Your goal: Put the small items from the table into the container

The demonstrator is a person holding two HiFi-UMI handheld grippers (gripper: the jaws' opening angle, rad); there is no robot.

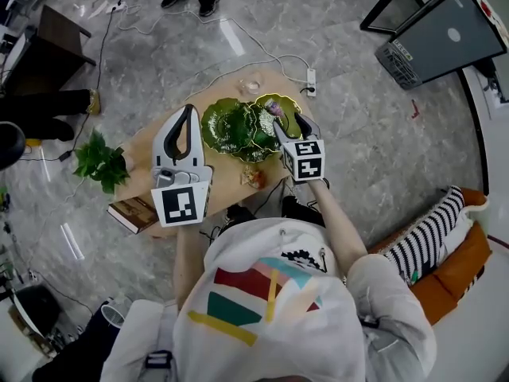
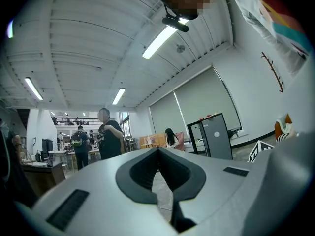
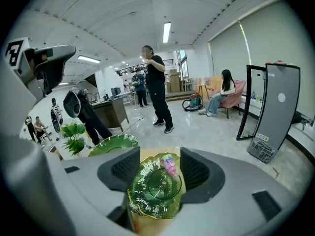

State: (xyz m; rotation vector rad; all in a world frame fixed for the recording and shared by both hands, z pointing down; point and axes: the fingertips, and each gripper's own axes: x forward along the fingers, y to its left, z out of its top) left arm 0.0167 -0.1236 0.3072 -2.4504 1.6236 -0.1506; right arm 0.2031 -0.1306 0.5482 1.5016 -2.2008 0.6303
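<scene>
Two green leaf-shaped glass dishes lie side by side on a small wooden table. My right gripper hangs just above the right-hand dish, tilted down, jaws open. A small pink and purple packet lies in that dish, between the jaws in the right gripper view but with neither pad pressing on it. A small orange item sits on the table's near edge. My left gripper is held higher at the left, pointing level; its fingertips meet with nothing between them.
A potted plant and a book are at the table's left end. A clear glass piece stands at the far edge, and a power strip with cables lies on the floor beyond. A person stands further off.
</scene>
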